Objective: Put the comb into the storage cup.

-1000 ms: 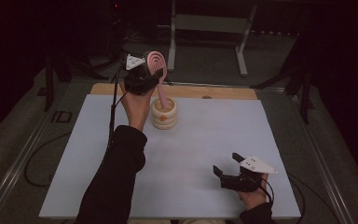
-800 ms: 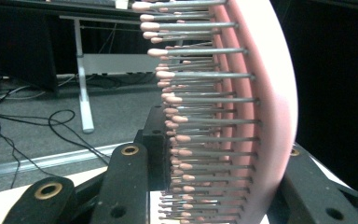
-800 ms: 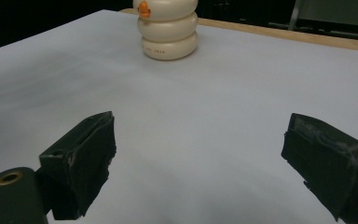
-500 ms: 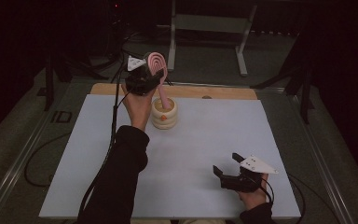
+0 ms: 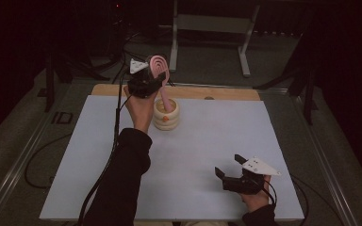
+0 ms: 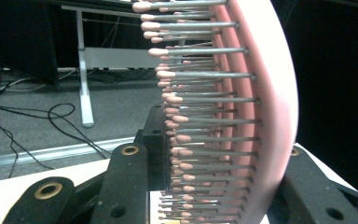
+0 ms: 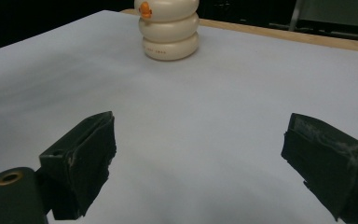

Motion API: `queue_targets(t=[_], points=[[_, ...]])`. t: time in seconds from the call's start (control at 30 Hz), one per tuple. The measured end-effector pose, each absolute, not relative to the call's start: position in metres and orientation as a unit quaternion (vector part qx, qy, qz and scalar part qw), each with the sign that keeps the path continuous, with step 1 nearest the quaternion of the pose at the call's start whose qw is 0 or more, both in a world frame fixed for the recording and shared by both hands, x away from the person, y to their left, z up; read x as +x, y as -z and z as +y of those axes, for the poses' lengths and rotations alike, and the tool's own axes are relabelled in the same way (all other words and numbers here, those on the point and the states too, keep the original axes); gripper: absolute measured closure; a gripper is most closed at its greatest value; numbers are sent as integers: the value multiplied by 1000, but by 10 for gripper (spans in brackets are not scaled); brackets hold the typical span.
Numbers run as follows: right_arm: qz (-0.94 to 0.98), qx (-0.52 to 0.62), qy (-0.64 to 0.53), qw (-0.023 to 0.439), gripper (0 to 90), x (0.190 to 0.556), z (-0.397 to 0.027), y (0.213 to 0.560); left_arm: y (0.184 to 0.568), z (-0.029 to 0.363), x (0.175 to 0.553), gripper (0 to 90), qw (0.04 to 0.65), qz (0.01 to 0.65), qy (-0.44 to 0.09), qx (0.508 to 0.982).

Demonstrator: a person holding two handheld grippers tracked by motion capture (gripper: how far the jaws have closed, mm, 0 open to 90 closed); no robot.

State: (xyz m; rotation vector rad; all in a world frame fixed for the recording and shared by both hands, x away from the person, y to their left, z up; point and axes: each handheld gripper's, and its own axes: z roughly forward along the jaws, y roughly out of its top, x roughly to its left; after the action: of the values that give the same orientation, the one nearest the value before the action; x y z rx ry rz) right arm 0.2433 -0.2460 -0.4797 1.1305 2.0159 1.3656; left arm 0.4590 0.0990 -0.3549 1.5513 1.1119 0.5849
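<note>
From the high view, my left tool (image 5: pixel 152 80) is clenched on the head of a pink hairbrush (image 5: pixel 160 71), held up at the far side of the counter (image 5: pixel 207 141). The brush handle slants down into the mouth of the cream ringed holder (image 5: pixel 166 114), which stands near the far edge. The risk I see here is leverage: the handle is inside the holder while I grip the head high up, so any sideways drift of my hand could tip the light holder over or drag it toward the wooden strip at the back. My right tool (image 5: pixel 231 169) sits low near the front right, well apart from all this, so it cannot steady the holder if it rocks.

In the left gripper view, the hairbrush (image 6: pixel 261 107) stands between the jaws, its bristle pins (image 6: pixel 200 121) pointing across the frame. One jaw seems to bear on the pins rather than on solid plastic, so I judge the brush could twist or slip in the grip.

In the right gripper view, the jaws of my right tool (image 7: pixel 200 154) stand wide apart, released with nothing between them, and the holder (image 7: pixel 169 32) stands upright farther off.

Against the earlier high views, nothing has really shifted: brush, holder and both hands sit as they did.
</note>
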Motion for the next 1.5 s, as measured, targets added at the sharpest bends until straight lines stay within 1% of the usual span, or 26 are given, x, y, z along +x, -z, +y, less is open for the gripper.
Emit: queue_targets(t=[0.1,0.6,0.93,1.5], points=[[732,409,-495,228,106,243,-246,480,356,99,459,646,542,470,-246,652],[731,411,-496,225,106,243,-247,480,367,96,461,645,536,475,-242,655],[724,418,-500,228,88,243,-248,478,375,94,463,645,530,477,-238,659],[725,416,-500,226,88,243,-247,479,384,89,464,645,528,481,-237,658]])
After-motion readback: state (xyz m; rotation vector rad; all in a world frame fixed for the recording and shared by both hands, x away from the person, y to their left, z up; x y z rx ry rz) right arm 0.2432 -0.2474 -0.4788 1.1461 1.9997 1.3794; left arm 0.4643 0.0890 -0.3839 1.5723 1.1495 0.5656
